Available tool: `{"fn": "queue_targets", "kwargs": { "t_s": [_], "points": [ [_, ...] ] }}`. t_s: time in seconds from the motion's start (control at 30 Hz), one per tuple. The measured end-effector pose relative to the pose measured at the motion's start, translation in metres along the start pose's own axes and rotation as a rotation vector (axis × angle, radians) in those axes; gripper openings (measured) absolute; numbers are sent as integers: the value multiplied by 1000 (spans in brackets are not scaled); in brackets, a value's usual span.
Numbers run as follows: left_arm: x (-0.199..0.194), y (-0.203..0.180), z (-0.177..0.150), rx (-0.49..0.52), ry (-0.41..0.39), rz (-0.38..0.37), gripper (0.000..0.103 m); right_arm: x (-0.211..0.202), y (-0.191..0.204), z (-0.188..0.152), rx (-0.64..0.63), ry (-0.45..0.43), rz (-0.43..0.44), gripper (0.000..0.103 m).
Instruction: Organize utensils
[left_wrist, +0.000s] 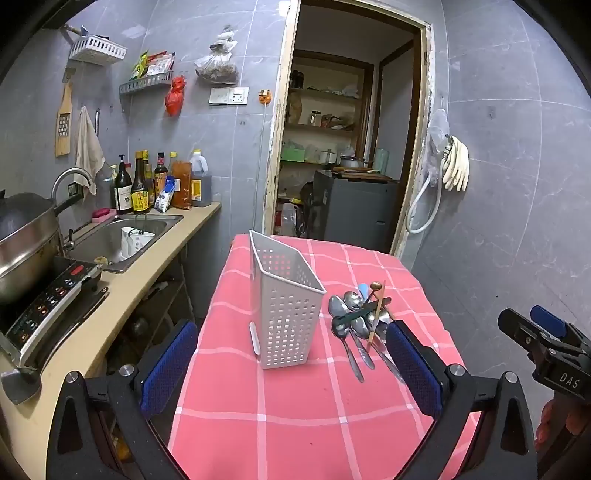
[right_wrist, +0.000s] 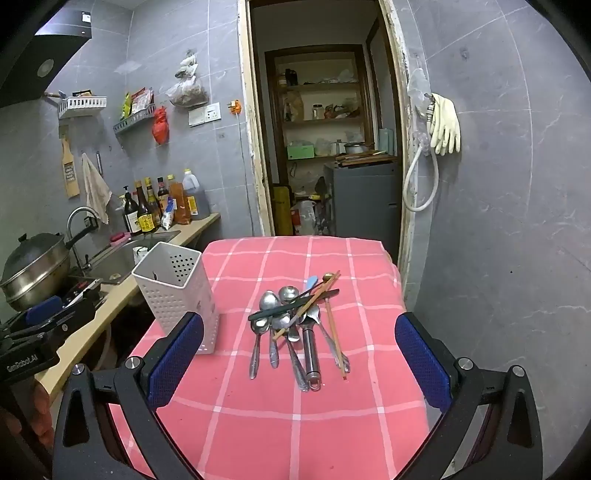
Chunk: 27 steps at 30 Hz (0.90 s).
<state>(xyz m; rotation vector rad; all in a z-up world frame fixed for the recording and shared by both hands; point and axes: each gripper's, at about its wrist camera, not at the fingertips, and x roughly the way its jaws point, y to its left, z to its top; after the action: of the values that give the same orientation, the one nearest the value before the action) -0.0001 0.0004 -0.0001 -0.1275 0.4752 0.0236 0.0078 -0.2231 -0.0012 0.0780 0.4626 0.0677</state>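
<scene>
Grey tiled walls (right_wrist: 498, 229) enclose a small kitchen where a beige counter (left_wrist: 147, 266) with a steel sink (left_wrist: 122, 236) and sauce bottles (left_wrist: 147, 184) runs along the left, an open doorway (right_wrist: 325, 110) shows pantry shelves (right_wrist: 321, 122), and a pink checked cloth covers the surface (right_wrist: 295, 424).

Shiny metal spoons (right_wrist: 291, 325), perforated matt plastic caddy (left_wrist: 286, 306)

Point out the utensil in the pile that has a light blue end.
It is the blue-tipped utensil at the far edge of the pile, its pale blue end pointing away from the camera. The others nearby are bare metal spoons, a dark utensil and wooden chopsticks.
</scene>
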Motion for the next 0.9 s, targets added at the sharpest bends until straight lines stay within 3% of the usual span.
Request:
{"fn": "queue_targets", "kwargs": {
  "t_s": [0.9],
  "points": [
    [0, 0, 0, 4, 2, 2, 102, 5, 0, -1, 9, 12, 7, 102]
  ]
}}
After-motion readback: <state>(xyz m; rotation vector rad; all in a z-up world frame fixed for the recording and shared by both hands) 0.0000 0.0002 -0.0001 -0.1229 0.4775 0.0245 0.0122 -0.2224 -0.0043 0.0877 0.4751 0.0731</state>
